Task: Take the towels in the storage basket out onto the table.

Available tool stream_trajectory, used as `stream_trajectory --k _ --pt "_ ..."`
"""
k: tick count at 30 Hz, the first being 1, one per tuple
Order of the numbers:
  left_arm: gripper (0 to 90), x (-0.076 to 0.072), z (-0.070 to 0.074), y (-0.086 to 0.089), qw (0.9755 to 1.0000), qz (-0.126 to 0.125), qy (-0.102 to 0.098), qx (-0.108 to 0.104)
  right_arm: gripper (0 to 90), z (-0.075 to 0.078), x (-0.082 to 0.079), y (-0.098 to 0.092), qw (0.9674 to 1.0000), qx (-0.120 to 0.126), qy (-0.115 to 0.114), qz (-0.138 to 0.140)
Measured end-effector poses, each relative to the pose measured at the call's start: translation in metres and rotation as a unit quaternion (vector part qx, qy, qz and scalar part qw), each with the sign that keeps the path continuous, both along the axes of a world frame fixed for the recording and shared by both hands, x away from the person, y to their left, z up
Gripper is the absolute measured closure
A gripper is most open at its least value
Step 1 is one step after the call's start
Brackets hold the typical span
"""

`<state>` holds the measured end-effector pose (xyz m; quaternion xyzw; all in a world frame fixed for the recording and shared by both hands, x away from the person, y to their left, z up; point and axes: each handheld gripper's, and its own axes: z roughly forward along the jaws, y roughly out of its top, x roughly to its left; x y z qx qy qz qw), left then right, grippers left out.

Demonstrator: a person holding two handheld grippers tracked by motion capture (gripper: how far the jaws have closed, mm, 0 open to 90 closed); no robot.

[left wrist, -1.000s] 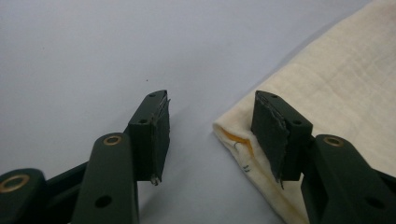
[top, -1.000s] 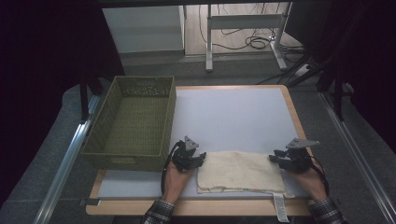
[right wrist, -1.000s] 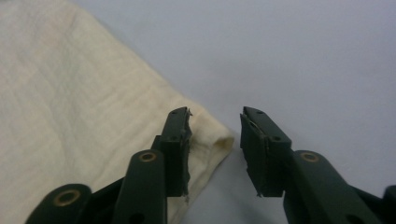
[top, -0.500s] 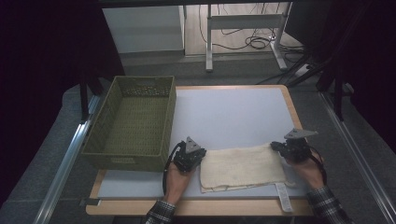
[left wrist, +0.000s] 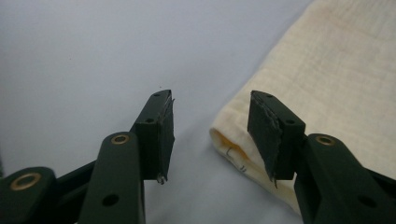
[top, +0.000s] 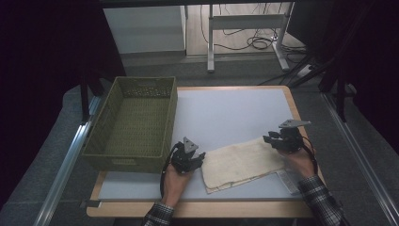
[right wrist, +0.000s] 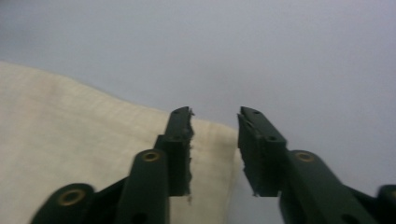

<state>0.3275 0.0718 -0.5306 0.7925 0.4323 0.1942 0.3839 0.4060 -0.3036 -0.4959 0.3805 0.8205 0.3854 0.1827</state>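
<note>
A cream folded cloth lies slanted on the white table top, its right end farther from me. My left gripper sits at the cloth's left end. Its jaws have just been opening and stand open. The cloth's folded corner lies under the right jaw, not pinched. My right gripper hovers at the cloth's far right corner. Its jaws have also just been opening and stand apart over the cloth edge, with nothing pressed between the pads.
An olive woven basket stands on the left part of the table, just left of my left hand. A small white label lies near the front right corner. The table's wooden rim borders the right side.
The right gripper has moved away from me and a little left, and the cloth's right end went with it, so the cloth now lies slanted. The left hand stayed put.
</note>
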Motion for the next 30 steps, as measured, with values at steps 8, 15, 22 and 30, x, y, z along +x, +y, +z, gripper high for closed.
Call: stream_trajectory --k 8,15,22,30 --pt "50.3 0.007 -0.007 -0.002 0.9996 -0.001 0.028 0.005 57.1 0.005 -0.035 -0.003 0.9994 0.005 0.009 0.031" --pt "47.6 0.008 -0.012 0.001 0.9996 0.000 0.029 -0.005 56.2 -0.005 -0.064 0.018 0.9960 0.005 0.020 0.087" --pt "38.9 0.010 -0.013 0.001 0.9994 0.005 0.035 -0.002 53.8 -0.015 -0.086 0.047 0.9902 0.014 0.028 0.136" --pt "38.6 0.010 -0.013 0.001 0.9994 0.004 0.034 -0.001 54.1 -0.024 -0.110 0.101 0.9756 0.017 0.045 0.214"
